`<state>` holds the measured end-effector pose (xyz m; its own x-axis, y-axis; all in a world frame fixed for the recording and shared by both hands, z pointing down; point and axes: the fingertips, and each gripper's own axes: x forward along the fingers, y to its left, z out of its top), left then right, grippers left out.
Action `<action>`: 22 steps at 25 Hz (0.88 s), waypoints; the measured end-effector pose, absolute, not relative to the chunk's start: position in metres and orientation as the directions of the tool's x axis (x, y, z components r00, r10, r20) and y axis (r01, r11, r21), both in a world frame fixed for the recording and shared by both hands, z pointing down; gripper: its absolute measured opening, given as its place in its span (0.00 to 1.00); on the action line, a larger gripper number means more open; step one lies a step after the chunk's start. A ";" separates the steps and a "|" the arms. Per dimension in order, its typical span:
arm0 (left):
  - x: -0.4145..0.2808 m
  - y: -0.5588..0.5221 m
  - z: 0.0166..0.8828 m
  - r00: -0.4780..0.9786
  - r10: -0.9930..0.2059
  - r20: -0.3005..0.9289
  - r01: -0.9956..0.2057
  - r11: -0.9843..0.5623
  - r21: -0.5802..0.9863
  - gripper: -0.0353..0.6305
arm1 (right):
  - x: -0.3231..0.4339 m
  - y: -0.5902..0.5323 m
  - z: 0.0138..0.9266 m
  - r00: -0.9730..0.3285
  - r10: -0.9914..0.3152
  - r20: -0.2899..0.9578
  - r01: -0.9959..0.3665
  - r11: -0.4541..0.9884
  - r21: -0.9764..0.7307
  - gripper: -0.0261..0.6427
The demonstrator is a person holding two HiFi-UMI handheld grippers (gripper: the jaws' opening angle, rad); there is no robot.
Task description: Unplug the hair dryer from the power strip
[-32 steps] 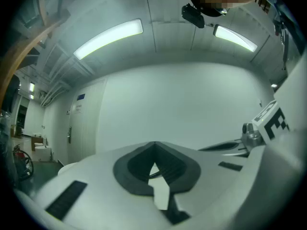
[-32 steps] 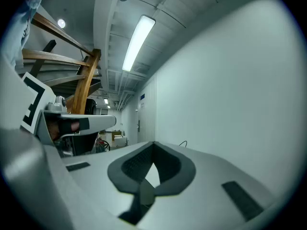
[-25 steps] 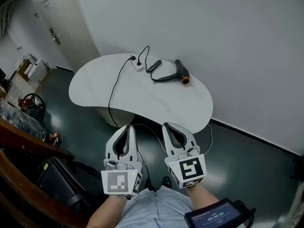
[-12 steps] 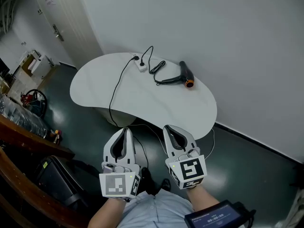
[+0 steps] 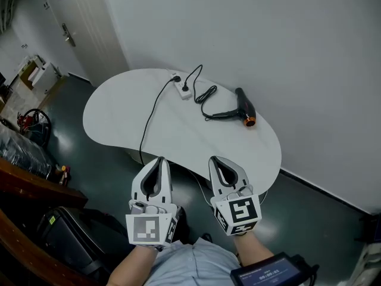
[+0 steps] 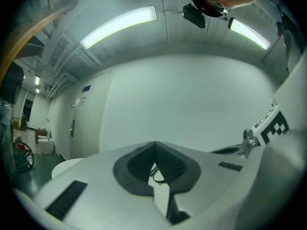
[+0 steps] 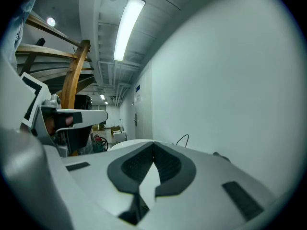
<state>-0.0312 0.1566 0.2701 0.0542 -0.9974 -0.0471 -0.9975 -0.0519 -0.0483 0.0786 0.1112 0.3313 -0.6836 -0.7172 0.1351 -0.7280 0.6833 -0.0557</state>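
Observation:
A black hair dryer (image 5: 240, 108) with an orange nozzle lies at the far right of a white table (image 5: 119, 112). Its coiled black cord (image 5: 205, 94) runs to a white power strip (image 5: 182, 87) near the table's far edge and is plugged in there. My left gripper (image 5: 160, 159) and right gripper (image 5: 215, 159) hang side by side in front of the table's near edge, well short of the dryer. Both are shut and empty. In the left gripper view the left gripper (image 6: 154, 145) has its tips together. The right gripper (image 7: 153, 145) looks the same, with a cord loop (image 7: 183, 139) beyond it.
The strip's own black lead (image 5: 147, 119) crosses the table and drops off the front edge. A plain wall stands behind the table, with a door (image 5: 71, 28) at the left. A wooden counter (image 5: 24, 183) and a black bag (image 5: 65, 231) sit at the lower left on dark green floor.
Both grippers have travelled level toward the table with the person. In the head view the table, strip and dryer have shifted right and down. Both pairs of jaws stayed shut.

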 end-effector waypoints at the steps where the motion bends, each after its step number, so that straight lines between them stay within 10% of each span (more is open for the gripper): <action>1: -0.038 0.148 0.268 0.061 -0.997 -0.051 -0.997 -0.058 -0.046 0.05 | 0.072 0.103 0.329 -0.678 -0.722 0.135 -0.733 0.679 -0.052 0.04; 22: -0.128 0.046 0.269 0.184 -0.979 -0.084 -0.983 -0.184 -0.016 0.05 | -0.018 0.006 0.310 -0.590 -0.799 0.115 -0.803 0.596 0.029 0.04</action>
